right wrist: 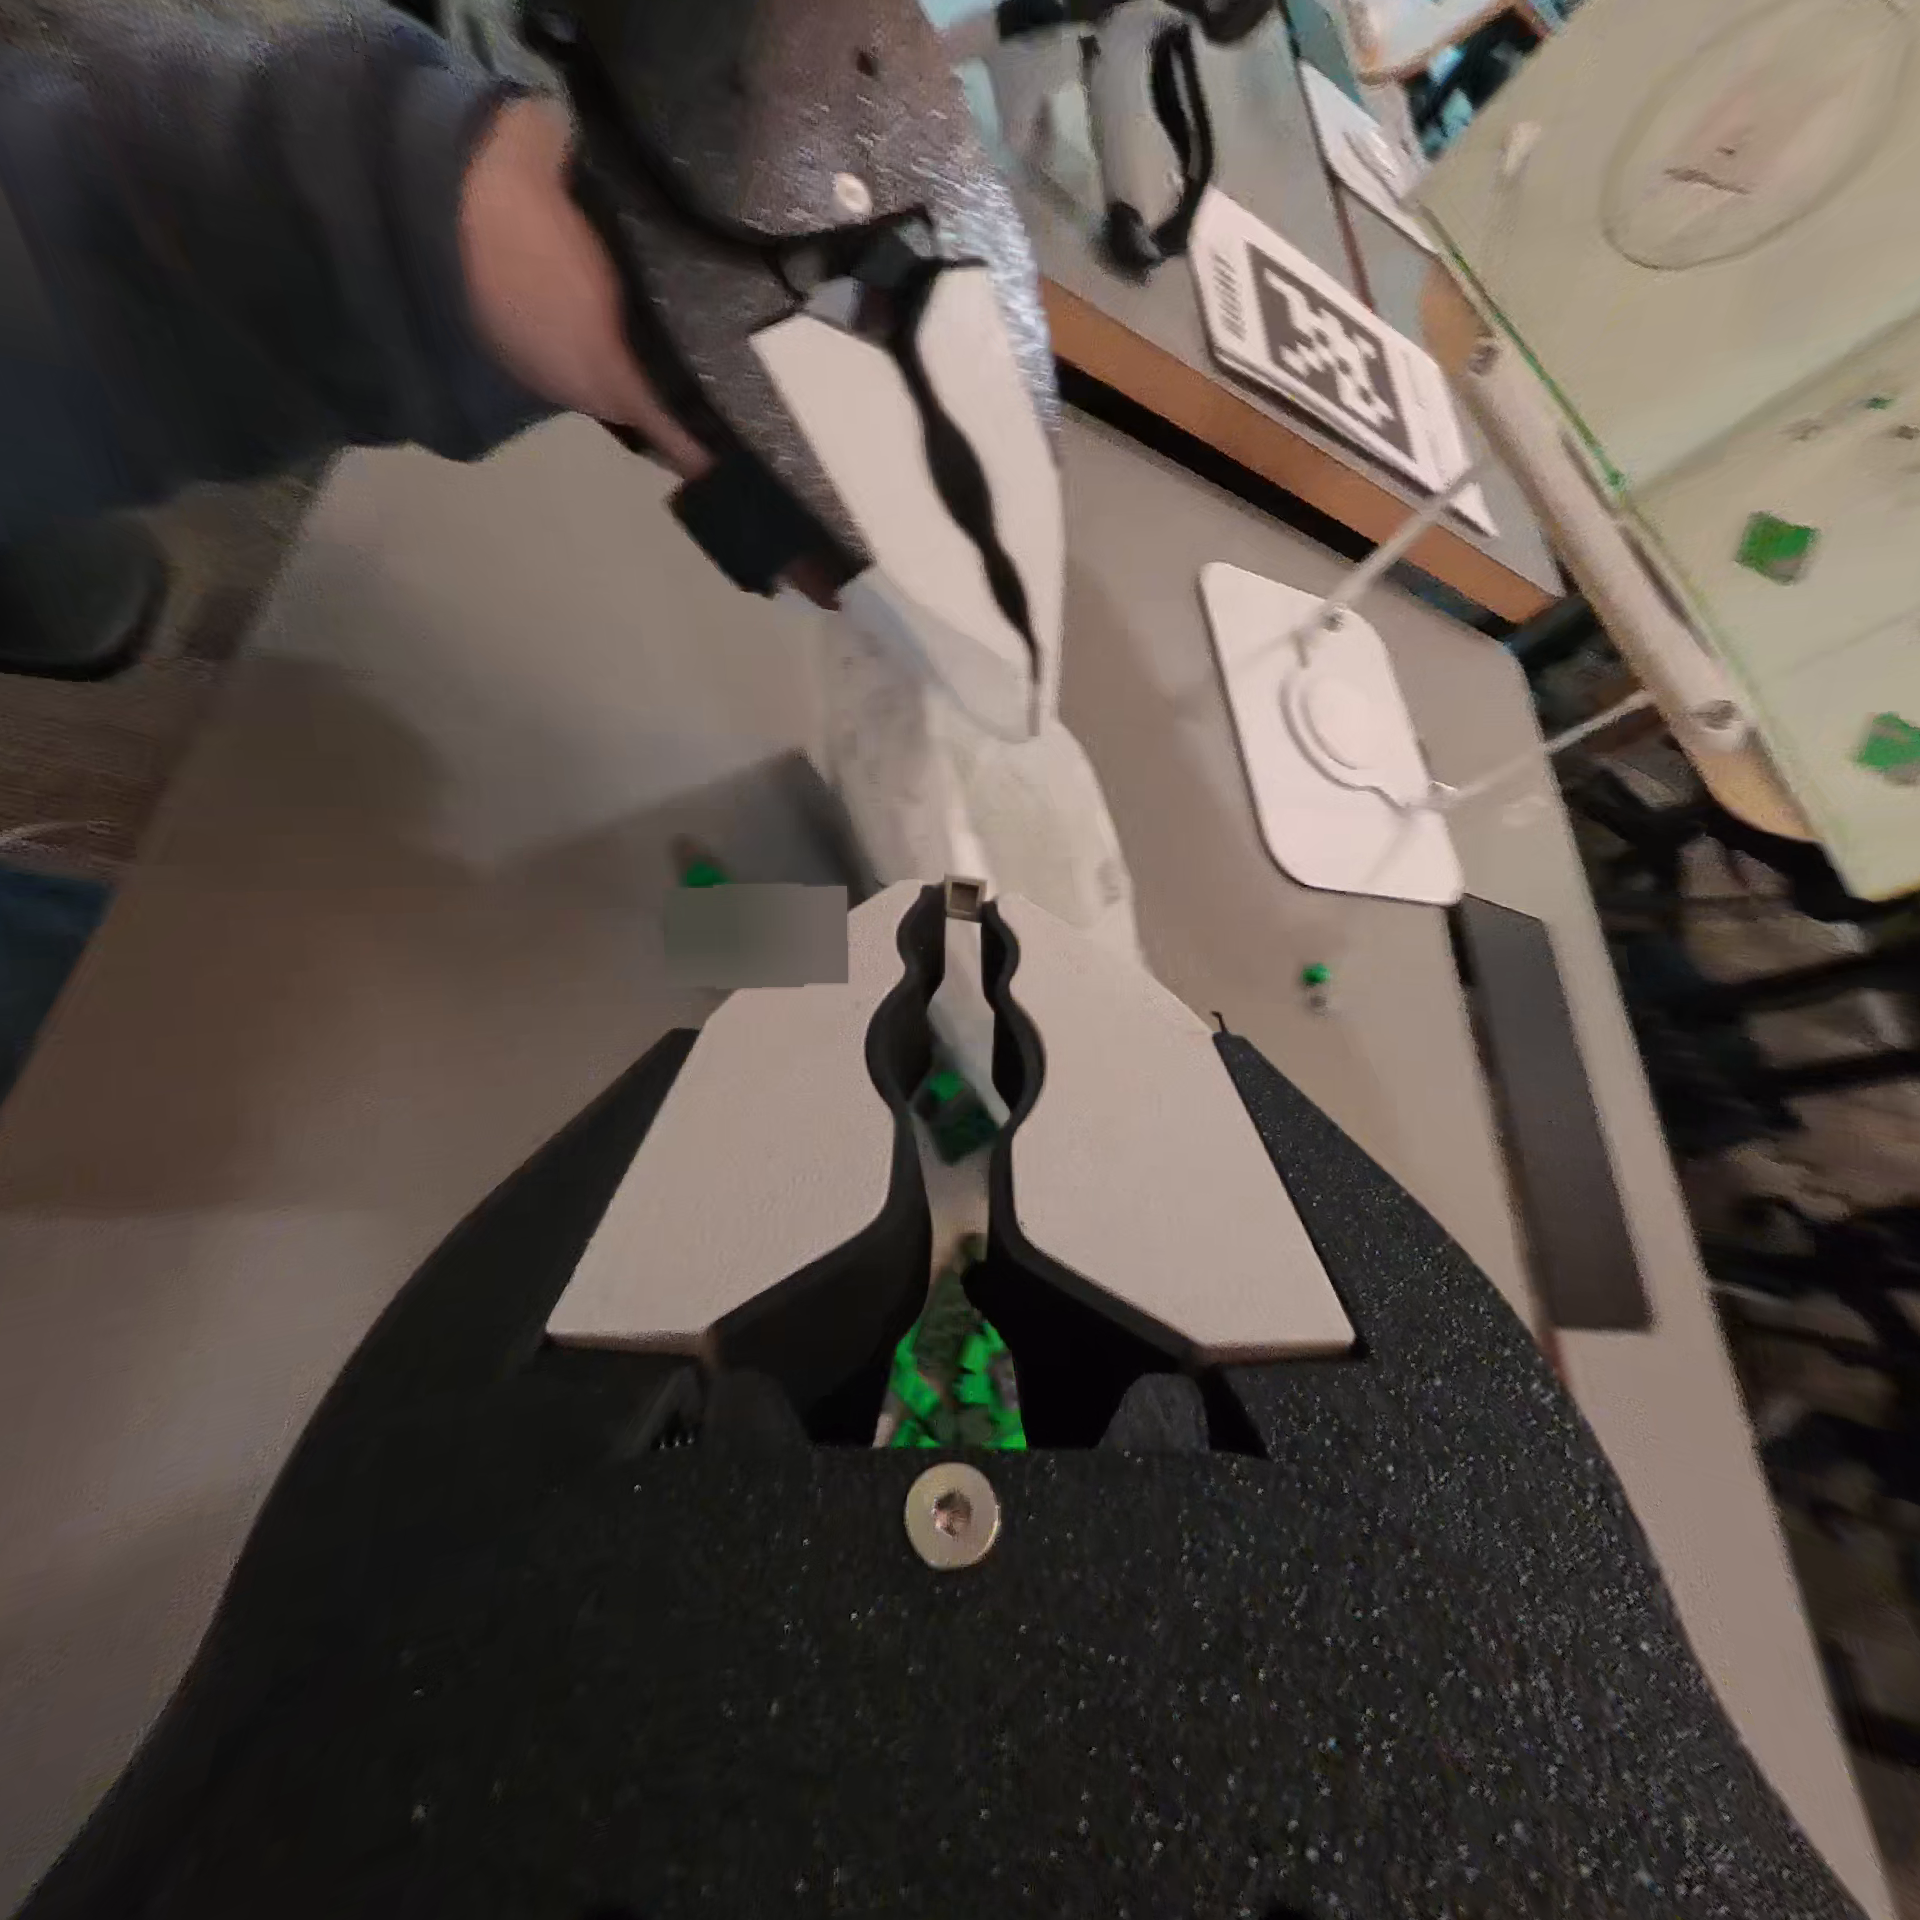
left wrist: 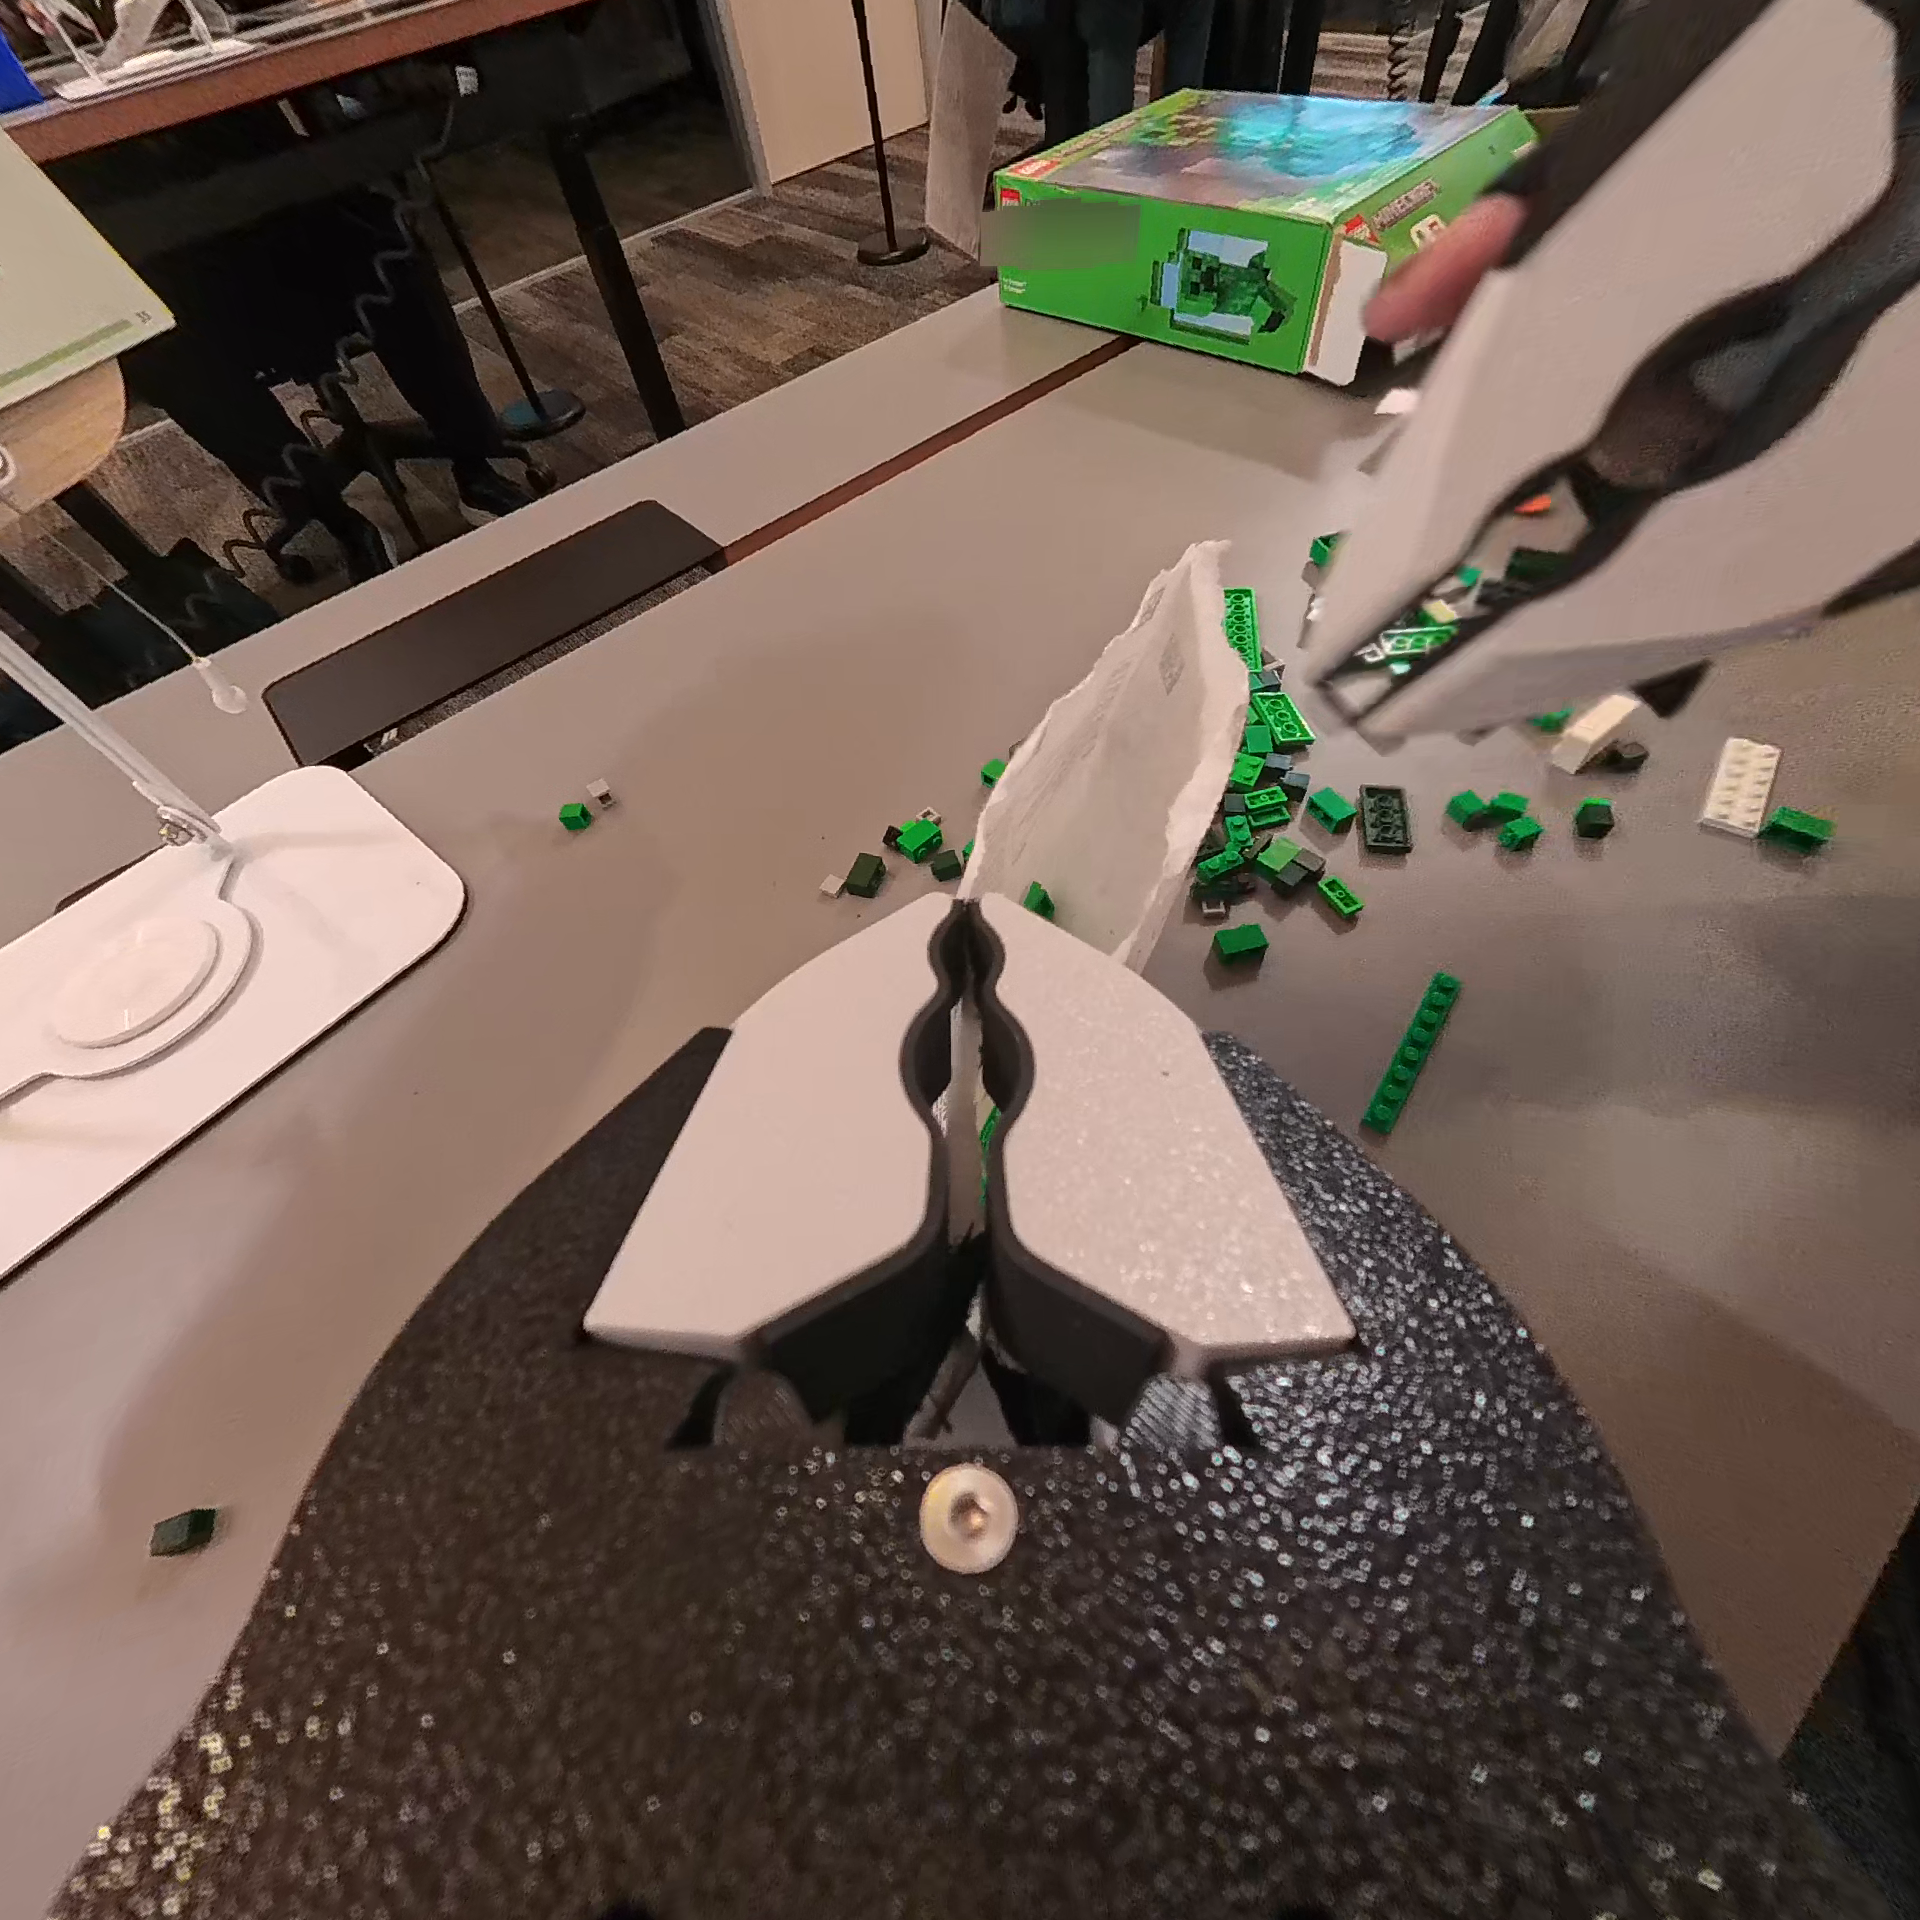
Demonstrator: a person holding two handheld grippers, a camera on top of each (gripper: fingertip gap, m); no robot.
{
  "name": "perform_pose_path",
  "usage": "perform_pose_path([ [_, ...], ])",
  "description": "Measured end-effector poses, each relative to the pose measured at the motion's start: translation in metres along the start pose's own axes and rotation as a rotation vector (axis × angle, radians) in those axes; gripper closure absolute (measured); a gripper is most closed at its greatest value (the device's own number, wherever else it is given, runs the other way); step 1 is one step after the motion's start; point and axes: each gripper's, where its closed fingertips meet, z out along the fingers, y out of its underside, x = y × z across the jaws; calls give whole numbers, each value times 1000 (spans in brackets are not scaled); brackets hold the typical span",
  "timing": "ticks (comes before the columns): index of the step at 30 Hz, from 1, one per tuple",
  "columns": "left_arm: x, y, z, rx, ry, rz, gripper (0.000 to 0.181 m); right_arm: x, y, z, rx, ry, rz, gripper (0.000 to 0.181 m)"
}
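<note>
Left gripper (left wrist: 968,914) clamps the near end of a torn paper bag (left wrist: 1112,769), whose long axis runs away toward the table's (left wrist: 727,727) far edge. Right gripper (right wrist: 961,902) pinches a small grey brick (right wrist: 962,897) above the brick pile (left wrist: 1268,821) (bag just left of it).

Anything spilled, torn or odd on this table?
Yes. Small green bricks lie scattered loose over the grey table, and the white paper bag pinched in the left gripper has a ragged, torn edge. The green box lies with an end flap open.
</note>
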Motion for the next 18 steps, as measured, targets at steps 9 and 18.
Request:
perform_pose_path([
  [9, -2, 0, -2, -8, -22, 14, 181, 17, 13, 18, -110, 18, 74, 154],
  [18, -20, 3, -11, -6, -79, -8, 181, 24, 127, 0, -422, 5, 319, 167],
])
